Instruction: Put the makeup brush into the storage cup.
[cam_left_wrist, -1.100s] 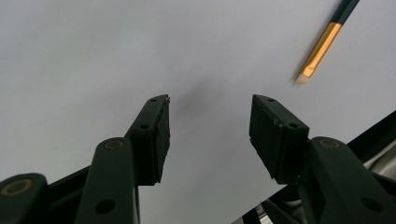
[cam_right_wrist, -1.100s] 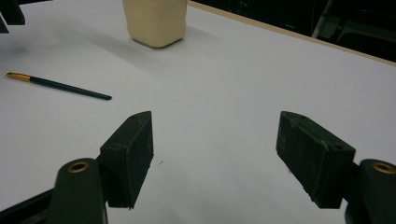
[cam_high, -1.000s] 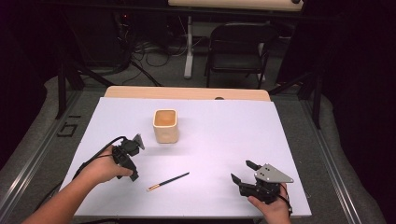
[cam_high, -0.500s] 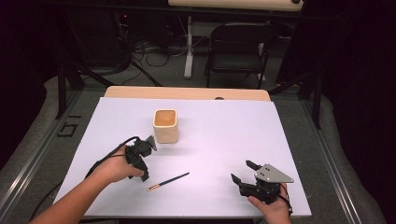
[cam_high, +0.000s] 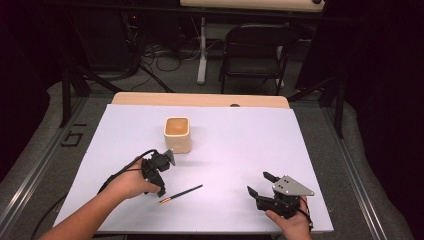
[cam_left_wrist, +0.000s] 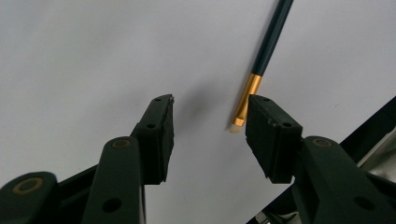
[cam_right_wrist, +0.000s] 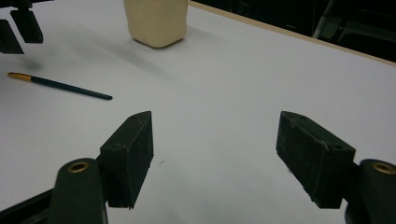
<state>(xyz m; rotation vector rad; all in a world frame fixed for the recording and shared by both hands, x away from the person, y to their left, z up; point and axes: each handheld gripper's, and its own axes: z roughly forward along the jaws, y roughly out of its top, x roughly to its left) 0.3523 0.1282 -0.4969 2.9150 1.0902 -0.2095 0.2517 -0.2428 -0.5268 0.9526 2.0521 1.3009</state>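
The left tool (cam_high: 161, 172) sits in the lower left of the high view, right beside the gold end of a thin brush (cam_high: 181, 194). The brush lies flat on the white worktop (cam_high: 240, 145), a little below the middle of the picture, with its dark handle pointing up and to the right. In the left tool's own view the brush (cam_left_wrist: 261, 60) comes down from the top right, and its gold band and pale tip end just beside the right jaw. The jaws are apart and have just been closing a bit, but nothing is between them yet (the brush tip is off to one side, not in the gap). I think the tool is down low like this so it can slide over and pinch the brush near its gold end.

A cream cup (cam_high: 177, 134) stands upright above the left tool, near the middle of the high view, close but not touching. It may be where the brush goes, since it is open at the top.

The right tool (cam_high: 261, 186) rests in the lower right, well apart from the brush, with its jaws wide apart and holding nothing. It looks like it is just waiting out of the way.
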